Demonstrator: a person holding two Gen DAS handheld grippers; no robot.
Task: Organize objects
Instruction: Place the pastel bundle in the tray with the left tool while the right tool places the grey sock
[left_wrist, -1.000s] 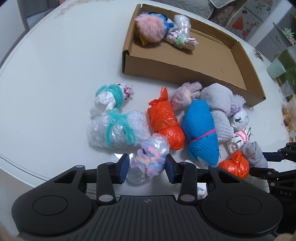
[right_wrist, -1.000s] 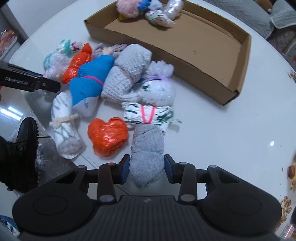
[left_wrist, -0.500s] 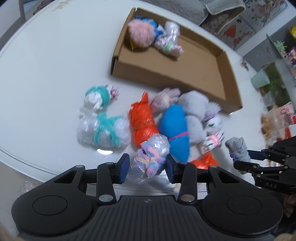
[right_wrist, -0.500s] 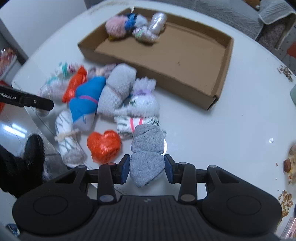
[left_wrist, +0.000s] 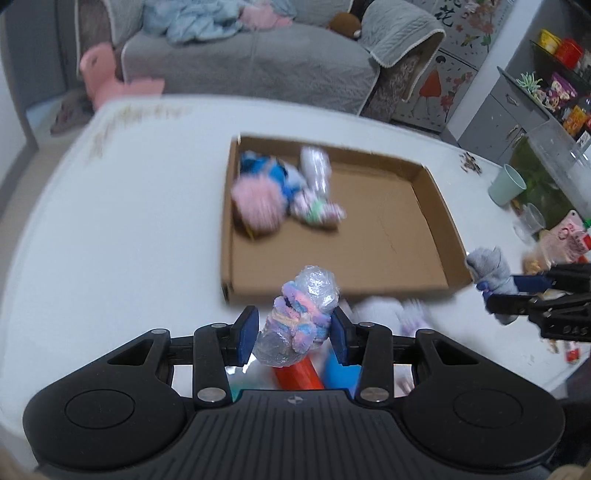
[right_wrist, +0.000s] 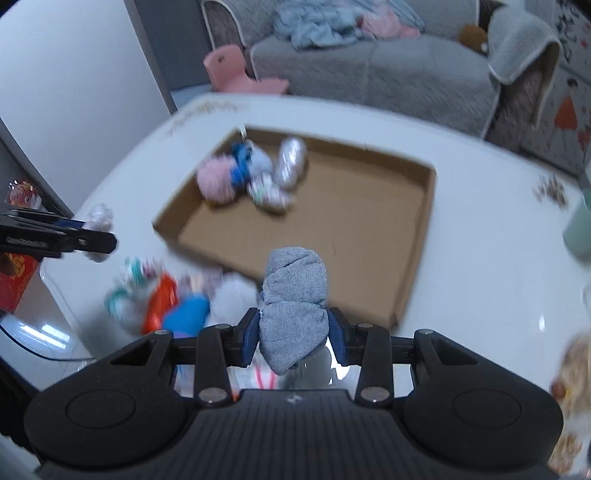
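— Across the white table, what is biggest, and what is hard to read?

— Biggest on it is the one cardboard tray, open-topped, its near wall toward both cameras. Both views are smeared by motion, so edges are soft. Inside, at the far left corner, I count four small bundles: a pink fluffy bundle, a blue bundle, a clear shiny bundle and a pale green-and-pink bundle. They touch one another in a cluster; the rest of the tray floor is bare.

— And the pile on the table?

— Mostly hidden. In the right wrist view it lies just outside the tray's near wall, partly behind the gripper body: an orange bundle, a bright blue bundle, a teal-tied bundle and pale ones too blurred to count.

— The claws?

— Two. The left gripper pinches a bubble-wrap bundle banded with pastel yarn, held above the table in front of the tray's near wall. The right gripper clamps a grey sock bundle, also off the table, over the tray's near edge. Each pair of blue pads presses its bundle's sides.
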